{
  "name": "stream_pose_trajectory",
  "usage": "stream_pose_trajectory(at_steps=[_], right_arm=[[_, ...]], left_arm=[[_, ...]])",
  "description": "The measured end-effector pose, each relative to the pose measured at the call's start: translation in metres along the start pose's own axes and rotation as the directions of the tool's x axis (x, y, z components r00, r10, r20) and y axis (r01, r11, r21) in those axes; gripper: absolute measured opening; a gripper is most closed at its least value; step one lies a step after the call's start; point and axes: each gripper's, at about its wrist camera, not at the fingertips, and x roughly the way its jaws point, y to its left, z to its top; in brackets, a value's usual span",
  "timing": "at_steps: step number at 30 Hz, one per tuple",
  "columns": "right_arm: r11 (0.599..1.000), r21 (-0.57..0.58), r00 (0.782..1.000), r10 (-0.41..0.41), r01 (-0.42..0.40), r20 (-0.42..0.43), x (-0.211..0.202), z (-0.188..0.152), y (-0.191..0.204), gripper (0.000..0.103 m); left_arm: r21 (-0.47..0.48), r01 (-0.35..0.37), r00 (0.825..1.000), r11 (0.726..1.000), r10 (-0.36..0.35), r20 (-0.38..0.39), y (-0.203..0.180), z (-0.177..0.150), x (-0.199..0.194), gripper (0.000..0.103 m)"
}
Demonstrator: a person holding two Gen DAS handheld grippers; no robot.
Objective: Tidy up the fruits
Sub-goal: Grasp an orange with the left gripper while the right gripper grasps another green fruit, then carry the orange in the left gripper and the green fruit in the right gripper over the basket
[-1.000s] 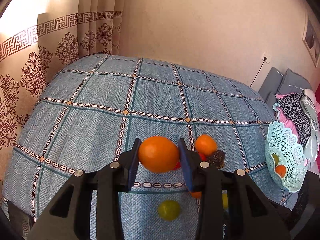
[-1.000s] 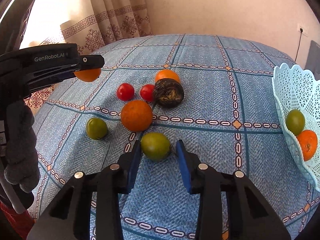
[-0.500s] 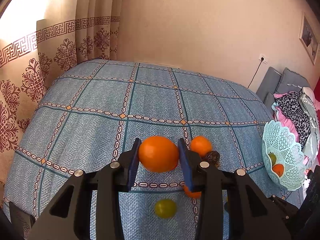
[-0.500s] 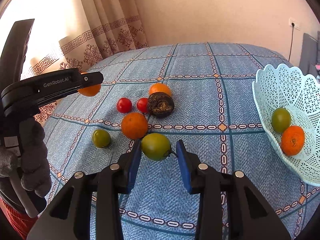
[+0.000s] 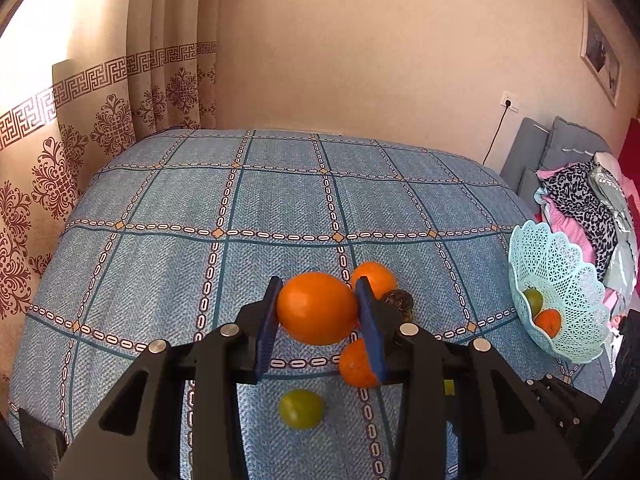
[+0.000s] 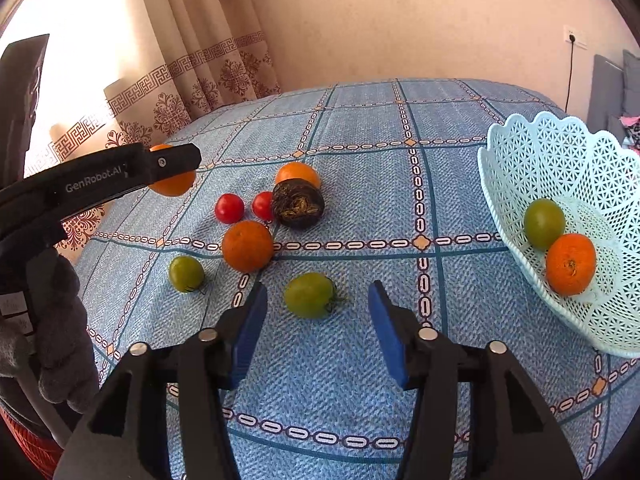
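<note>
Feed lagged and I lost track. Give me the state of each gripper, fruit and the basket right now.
left gripper: shut on an orange, held above the bed
right gripper: open, green tomato lying on the bedspread ahead of its fingers, ungripped
basket: tilted, holding one green tomato and one orange
remaining fruit: loose on the bedspread

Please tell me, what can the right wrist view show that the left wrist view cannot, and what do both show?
Only the right wrist view shows two red tomatoes, the open right gripper and a gloved hand.

Only the left wrist view shows a pile of clothes and a framed picture.

Both show the left gripper shut on an orange, the dark round fruit, green tomatoes on the blue bedspread, and the basket holding one green and one orange fruit.
</note>
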Motion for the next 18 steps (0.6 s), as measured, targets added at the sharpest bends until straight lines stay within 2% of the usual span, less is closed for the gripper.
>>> stream_pose_trajectory(at_steps=[7, 9, 12, 18], right_arm=[[1.0, -0.014, 0.999, 0.005, -0.006, -0.047, 0.022, 0.003, 0.006, 0.058], [0.999, -0.04, 0.998, -0.003, 0.001, -0.058, 0.026, 0.003, 0.012, 0.054], [0.996, -0.078, 0.998, -0.035, 0.031, -0.05, 0.027, 0.0, 0.019, 0.034], [0.998, -0.051, 0.999, -0.028, 0.026, -0.035, 0.018, -0.003, 0.013, 0.03]], left_arm=[[-0.014, 0.001, 1.0, 1.0, -0.001, -0.004, 0.004, 0.0, 0.0, 0.038], [-0.014, 0.002, 1.0, 1.0, -0.002, -0.002, 0.004, 0.001, 0.0, 0.038], [-0.016, 0.003, 1.0, 1.0, -0.003, -0.006, 0.006, 0.0, 0.001, 0.038], [-0.01, 0.007, 1.0, 1.0, -0.008, -0.005, 0.003, 0.0, 0.0, 0.038]])
